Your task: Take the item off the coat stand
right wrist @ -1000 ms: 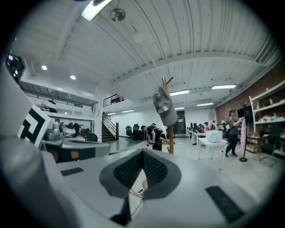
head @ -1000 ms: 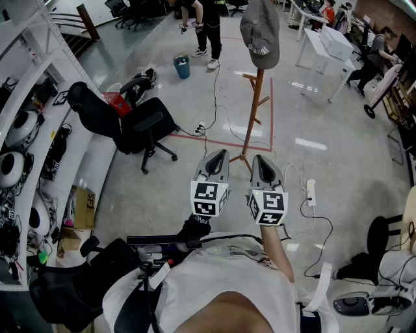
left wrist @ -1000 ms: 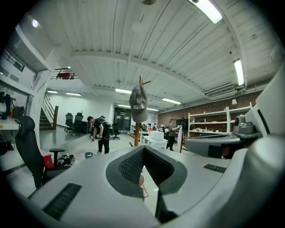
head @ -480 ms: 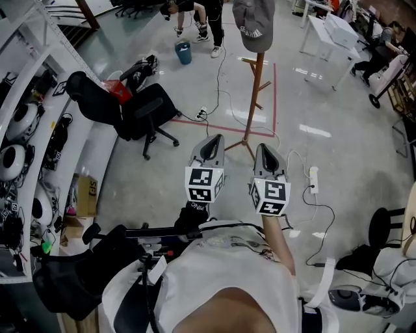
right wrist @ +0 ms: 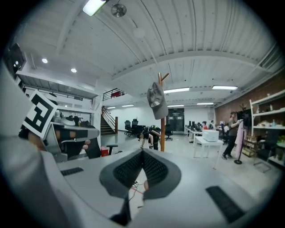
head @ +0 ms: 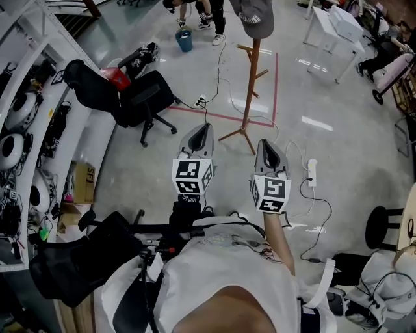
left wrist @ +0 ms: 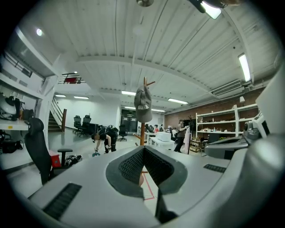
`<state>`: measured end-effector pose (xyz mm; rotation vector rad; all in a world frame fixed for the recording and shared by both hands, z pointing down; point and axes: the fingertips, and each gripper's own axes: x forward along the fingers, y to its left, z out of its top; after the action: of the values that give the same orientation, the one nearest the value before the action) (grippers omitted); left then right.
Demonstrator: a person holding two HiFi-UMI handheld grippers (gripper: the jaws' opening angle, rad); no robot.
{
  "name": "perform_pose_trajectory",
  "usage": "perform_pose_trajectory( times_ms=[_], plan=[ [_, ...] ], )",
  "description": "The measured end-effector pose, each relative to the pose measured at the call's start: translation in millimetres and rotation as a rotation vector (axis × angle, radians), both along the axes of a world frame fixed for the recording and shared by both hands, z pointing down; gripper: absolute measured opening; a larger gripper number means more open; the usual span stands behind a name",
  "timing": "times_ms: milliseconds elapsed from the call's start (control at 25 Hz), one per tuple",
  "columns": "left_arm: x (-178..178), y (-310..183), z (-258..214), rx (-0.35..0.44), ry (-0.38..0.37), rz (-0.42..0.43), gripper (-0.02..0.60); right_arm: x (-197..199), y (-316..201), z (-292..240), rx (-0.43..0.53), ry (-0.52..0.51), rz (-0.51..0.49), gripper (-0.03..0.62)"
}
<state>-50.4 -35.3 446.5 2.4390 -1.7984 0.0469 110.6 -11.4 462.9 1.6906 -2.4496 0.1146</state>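
Note:
A grey cap (head: 255,16) hangs on top of a wooden coat stand (head: 250,84) on the floor ahead, cut by the head view's top edge. My left gripper (head: 201,127) and right gripper (head: 268,144) are held side by side in front of my chest, both well short of the stand and pointing toward it. Both are shut with nothing between the jaws. The left gripper view shows the cap (left wrist: 143,104) straight ahead above the closed tips (left wrist: 143,149). In the right gripper view the cap (right wrist: 157,100) and stand (right wrist: 162,133) are slightly right of the closed tips (right wrist: 142,152).
A black office chair (head: 140,104) with a red box (head: 117,78) stands left of the stand. A power strip (head: 311,184) and cables lie on the floor to the right. Shelving (head: 26,130) runs along the left, a white table (head: 338,29) at the back right, and people stand behind the stand.
The stand and cap have slid up toward the head view's top edge. My left gripper has shifted left and a little forward; the right has stayed near its place. Both stay shut.

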Motion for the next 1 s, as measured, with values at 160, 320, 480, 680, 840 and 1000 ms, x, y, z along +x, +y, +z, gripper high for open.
perform_pose_trajectory(
  times_ms=[160,320,480,680,840,1000],
  plan=[
    [10.2,9.7,15.1,-0.023,0.0,-0.007,0.005,7.5,7.9,13.8,-0.026,0.008,-0.024,0.005],
    [10.3,12.4,22.8,-0.041,0.003,-0.023,0.005,10.5,7.6,19.0,-0.039,0.009,-0.035,0.005],
    [4.7,5.5,22.9,-0.035,0.005,-0.038,0.005,9.4,-3.5,15.5,-0.023,0.002,-0.039,0.005],
    [-4.8,-22.7,20.2,-0.023,0.0,-0.026,0.005,-4.9,-29.1,7.8,0.015,-0.007,-0.037,0.005],
    [-5.7,-58.4,11.4,-0.017,-0.003,0.013,0.005,-20.3,-63.4,-7.0,0.047,-0.009,-0.025,0.005],
    [-1.5,-99.4,-5.5,0.003,-0.011,0.065,0.005,-32.3,-104.8,-29.1,0.087,-0.013,-0.004,0.005]
  ],
)
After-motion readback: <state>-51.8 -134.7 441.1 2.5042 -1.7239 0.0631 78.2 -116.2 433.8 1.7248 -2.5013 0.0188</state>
